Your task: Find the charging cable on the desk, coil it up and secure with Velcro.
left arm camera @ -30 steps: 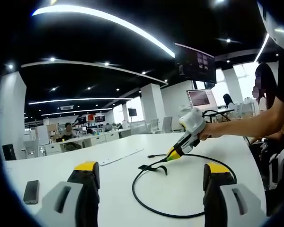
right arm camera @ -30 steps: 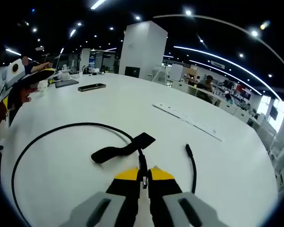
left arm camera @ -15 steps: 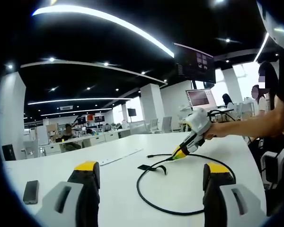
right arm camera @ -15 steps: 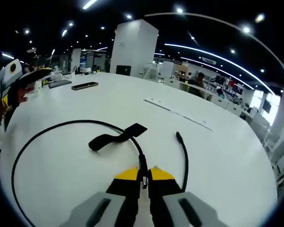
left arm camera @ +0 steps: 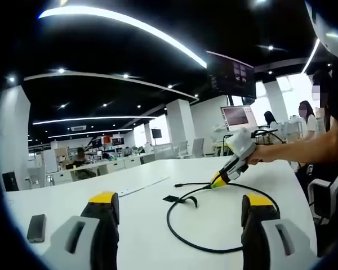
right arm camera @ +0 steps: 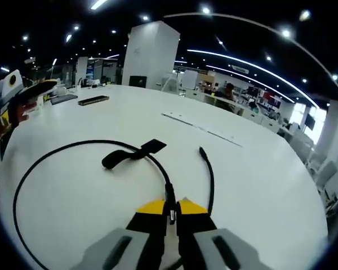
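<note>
A black charging cable [left arm camera: 214, 247] lies in a wide loop on the white desk [left arm camera: 146, 225]. Its black Velcro strap [left arm camera: 177, 198] lies flat inside the loop, and one plug end [right arm camera: 203, 151] points away. In the right gripper view the cable [right arm camera: 28, 174] curves round to the left and back, and my right gripper [right arm camera: 169, 211] is shut on it near the strap [right arm camera: 129, 157]. That same gripper [left arm camera: 218, 182] shows in the left gripper view, held by a person's hand. My left gripper [left arm camera: 177, 209] stands open above the near desk, apart from the cable.
A dark phone [left arm camera: 36, 228] lies at the desk's left edge. Another phone [right arm camera: 89, 100] and a tablet [right arm camera: 63, 99] lie far off. A long cable slot cover [right arm camera: 200, 129] runs across the desk. A monitor [left arm camera: 239, 117] and seated people are in the background.
My right gripper has drawn the cable along, tightening the loop a little; the strap and plug end have slid with it. The left gripper has stayed still.
</note>
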Demonstrator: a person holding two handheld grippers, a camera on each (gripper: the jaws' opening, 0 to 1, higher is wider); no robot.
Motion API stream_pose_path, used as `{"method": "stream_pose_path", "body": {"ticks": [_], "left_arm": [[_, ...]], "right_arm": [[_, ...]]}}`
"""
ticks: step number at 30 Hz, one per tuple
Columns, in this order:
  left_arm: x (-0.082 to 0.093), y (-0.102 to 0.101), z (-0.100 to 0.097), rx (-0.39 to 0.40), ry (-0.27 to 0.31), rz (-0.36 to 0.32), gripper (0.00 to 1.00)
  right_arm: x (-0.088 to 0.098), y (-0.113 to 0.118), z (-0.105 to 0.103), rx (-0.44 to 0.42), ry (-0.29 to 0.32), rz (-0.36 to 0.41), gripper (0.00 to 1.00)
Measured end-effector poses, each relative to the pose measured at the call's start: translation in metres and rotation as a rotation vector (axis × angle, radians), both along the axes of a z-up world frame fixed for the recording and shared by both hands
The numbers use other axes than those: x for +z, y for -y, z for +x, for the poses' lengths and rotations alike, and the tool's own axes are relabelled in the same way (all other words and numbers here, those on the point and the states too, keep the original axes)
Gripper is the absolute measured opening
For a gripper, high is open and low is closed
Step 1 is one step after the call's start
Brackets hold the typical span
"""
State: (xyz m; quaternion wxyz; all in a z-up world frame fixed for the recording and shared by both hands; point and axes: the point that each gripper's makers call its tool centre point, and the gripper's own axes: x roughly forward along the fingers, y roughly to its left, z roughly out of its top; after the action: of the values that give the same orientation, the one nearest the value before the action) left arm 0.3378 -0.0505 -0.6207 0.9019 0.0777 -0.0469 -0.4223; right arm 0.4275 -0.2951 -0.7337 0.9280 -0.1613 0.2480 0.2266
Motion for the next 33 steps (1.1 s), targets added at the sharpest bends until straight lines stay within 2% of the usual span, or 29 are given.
{"method": "stream_pose_path", "body": {"ticks": [13, 33], "left_arm": [[-0.002, -0.001, 0.001, 0.004, -0.002, 0.003, 0.89], [-0.001, 0.001, 0.001, -0.001, 0.000, 0.013, 0.89]], "right_arm": [[0.002, 0.008, -0.006, -0.026, 0.007, -0.002, 0.09], [-0.004, 0.010, -0.017, -0.019, 0.015, -0.018, 0.09]]}}
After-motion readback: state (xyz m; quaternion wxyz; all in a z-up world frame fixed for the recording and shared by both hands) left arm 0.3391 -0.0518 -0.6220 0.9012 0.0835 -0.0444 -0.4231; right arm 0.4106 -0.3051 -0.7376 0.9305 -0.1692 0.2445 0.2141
